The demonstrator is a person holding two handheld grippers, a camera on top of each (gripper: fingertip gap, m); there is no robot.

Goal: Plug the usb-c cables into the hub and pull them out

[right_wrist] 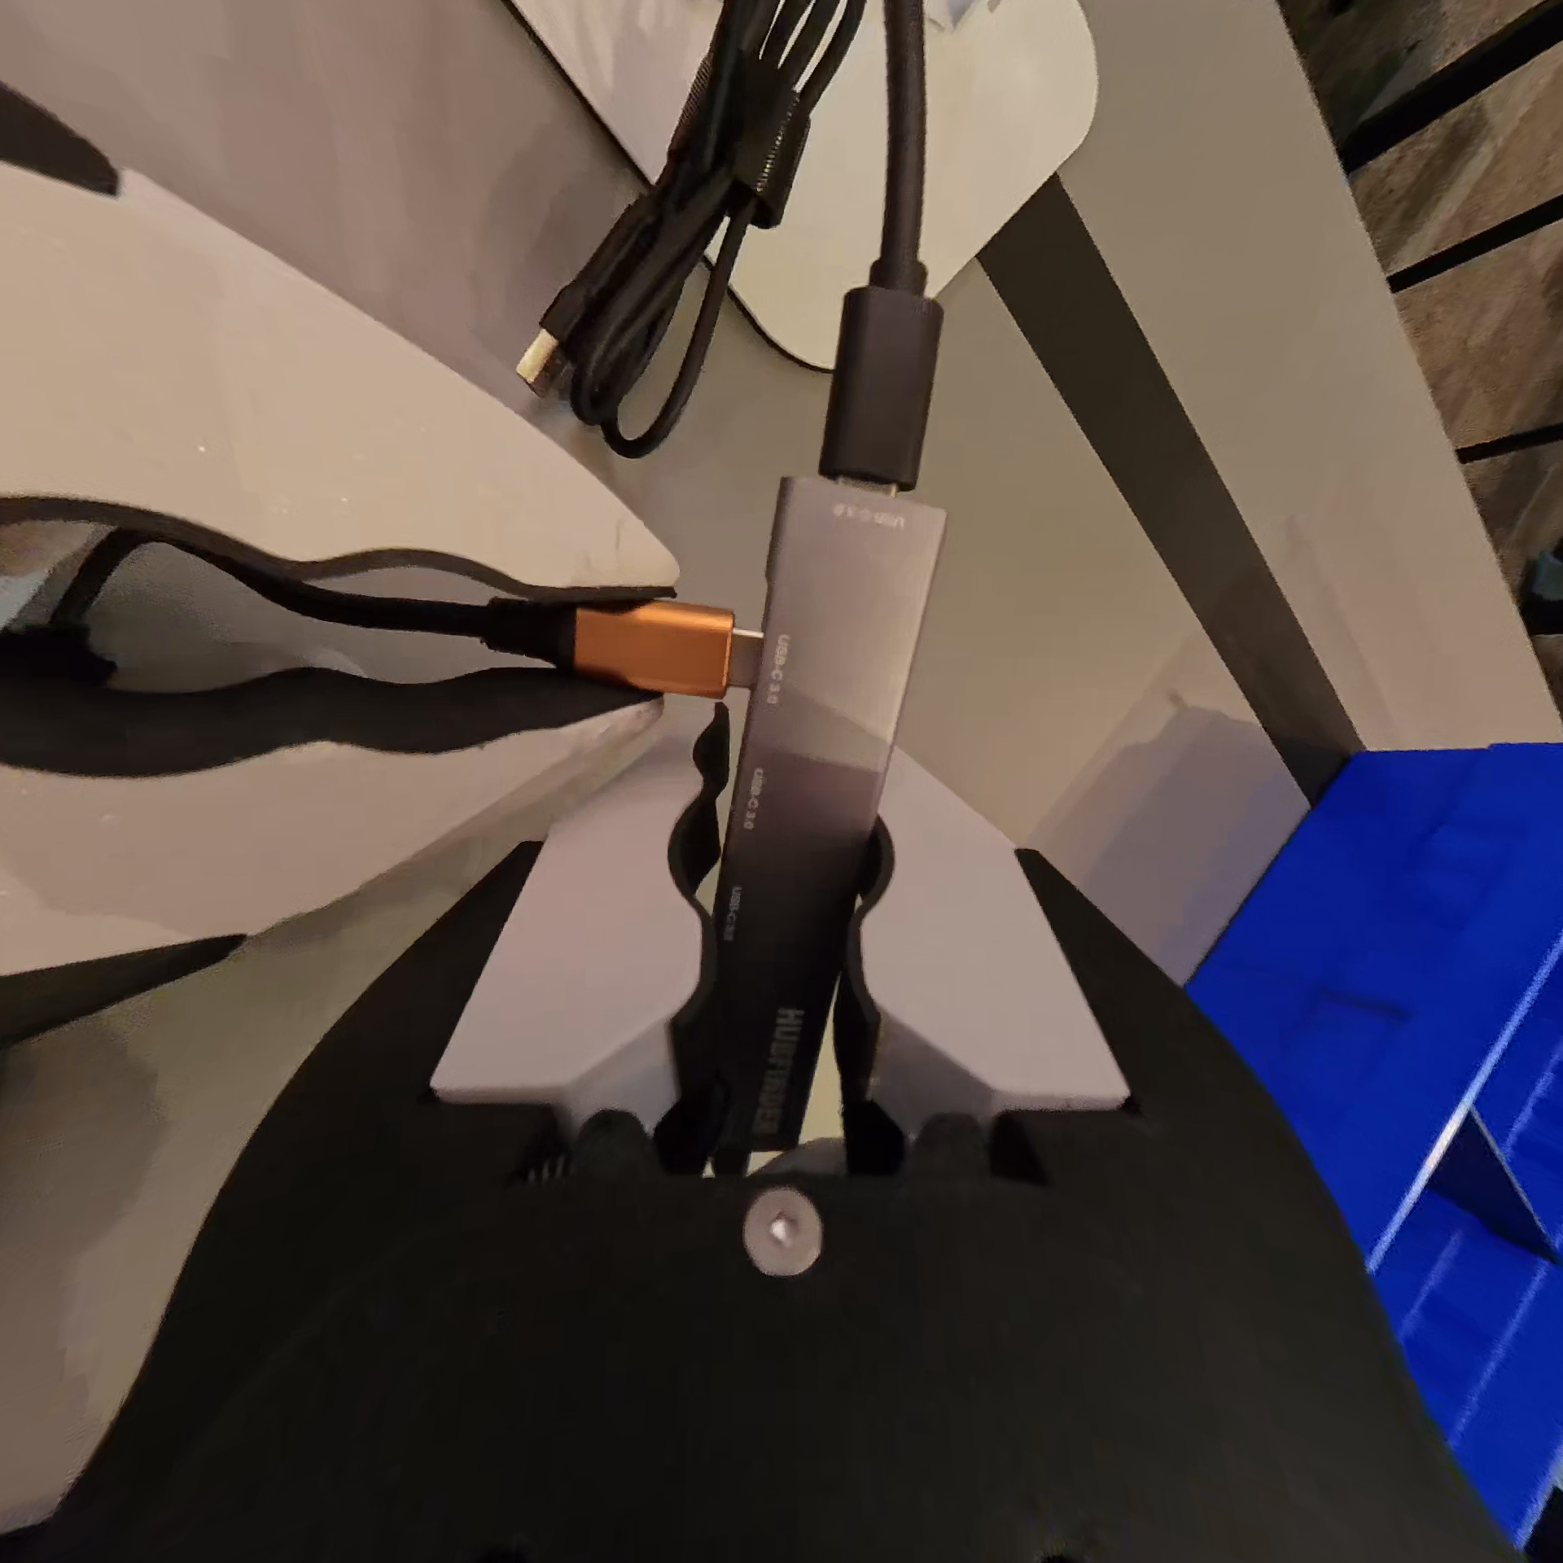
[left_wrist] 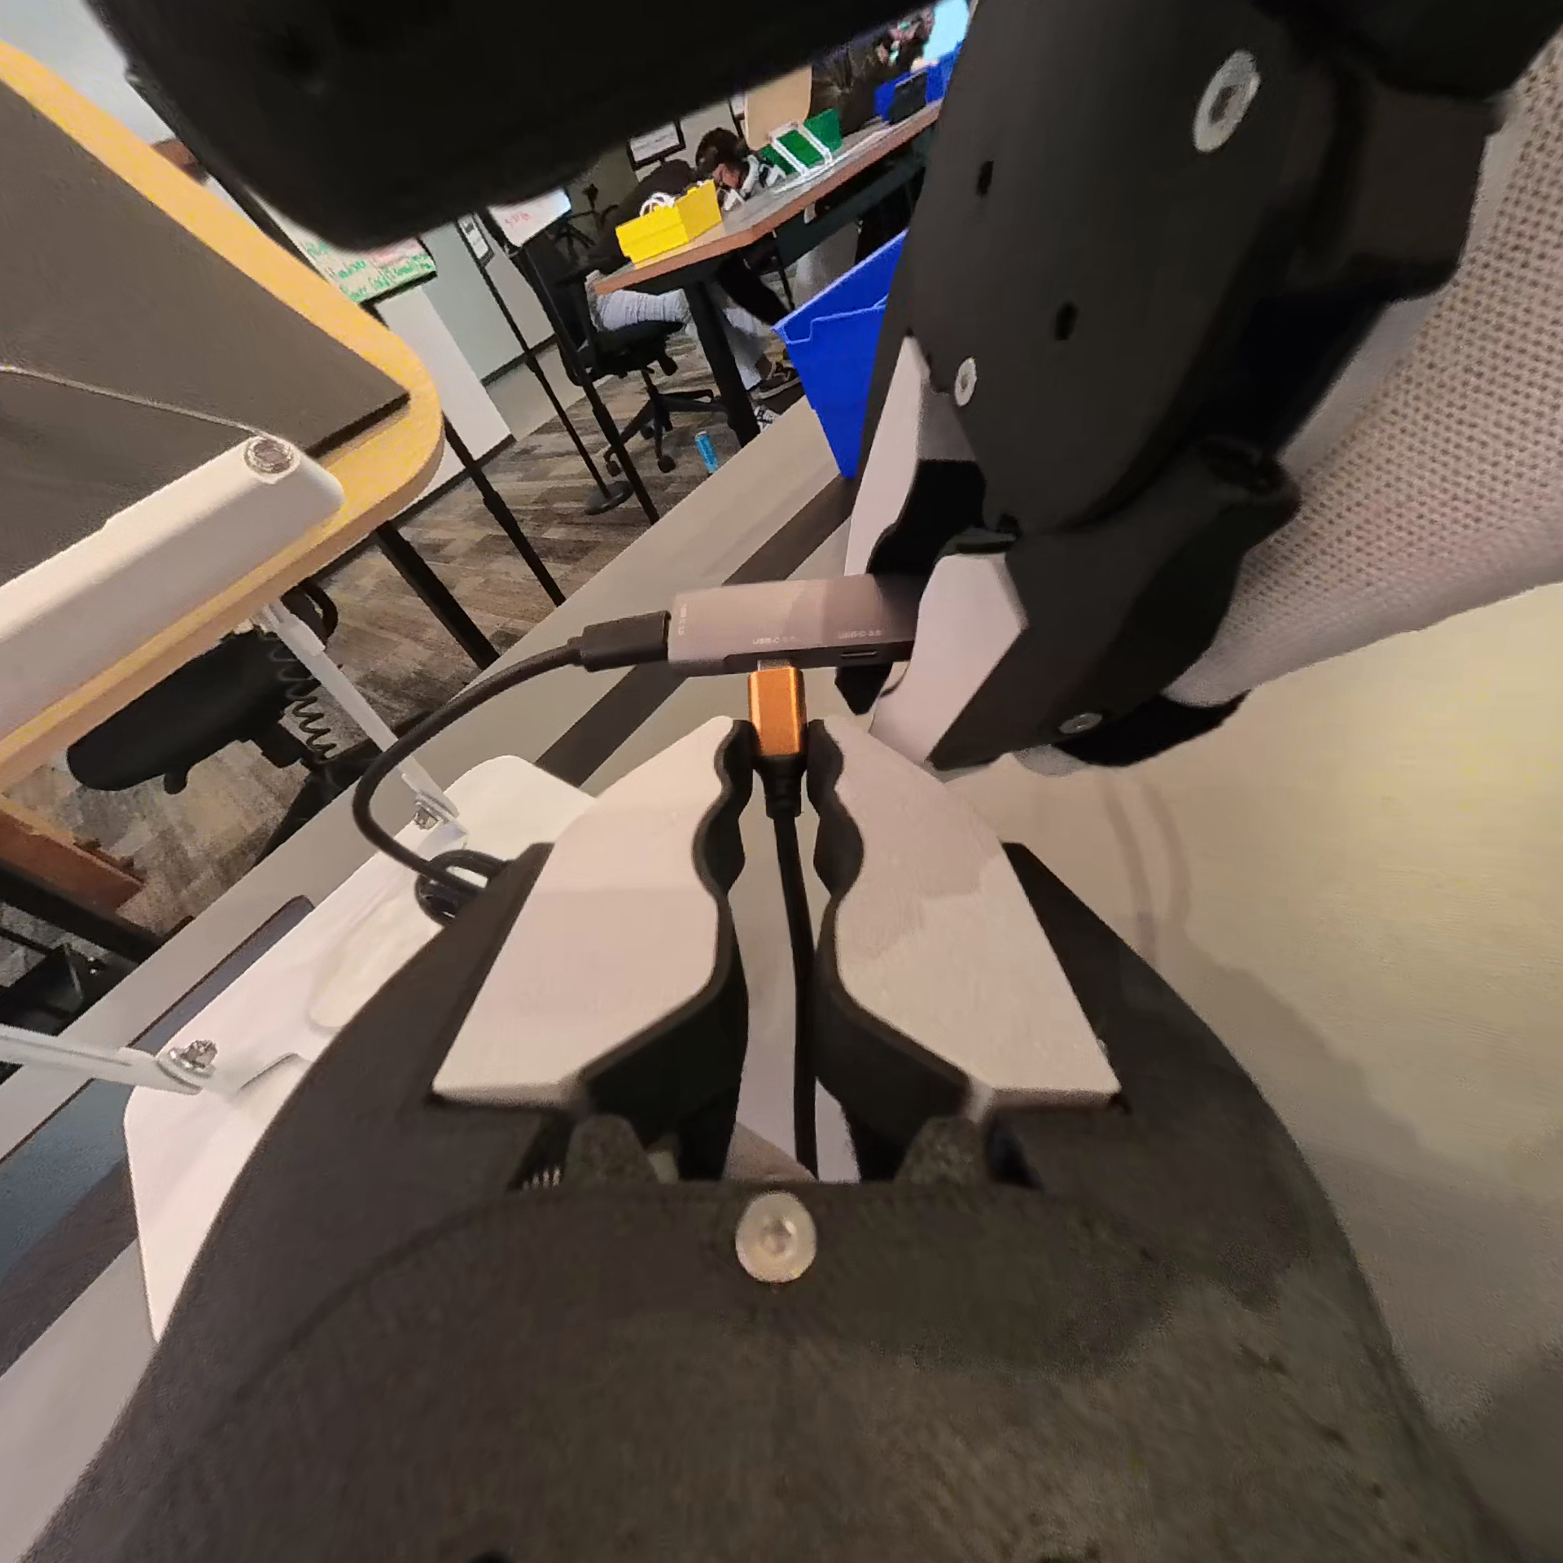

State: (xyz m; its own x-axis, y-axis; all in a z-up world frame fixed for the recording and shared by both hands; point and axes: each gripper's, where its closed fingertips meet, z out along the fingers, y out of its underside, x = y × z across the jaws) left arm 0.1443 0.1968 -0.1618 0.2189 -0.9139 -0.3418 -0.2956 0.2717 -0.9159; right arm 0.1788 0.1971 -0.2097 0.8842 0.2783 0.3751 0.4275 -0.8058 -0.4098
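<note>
My right gripper is shut on a slim grey hub, held above the table; in the left wrist view the hub lies crosswise and the right gripper clamps its right end. My left gripper is shut on an orange-shelled USB-C plug with a black cable. Its metal tip sits at a side port of the hub, partly in; the plug and the left gripper's fingers come in from the left in the right wrist view. A thick black cable's plug sits in the hub's far end.
A coiled spare black cable with a bare plug lies on a white pad beyond the hub. A blue bin stands to the right. The table edge runs close behind the hub, with chairs, desks and seated people beyond. The grippers' ends are close to 6 cm from one another.
</note>
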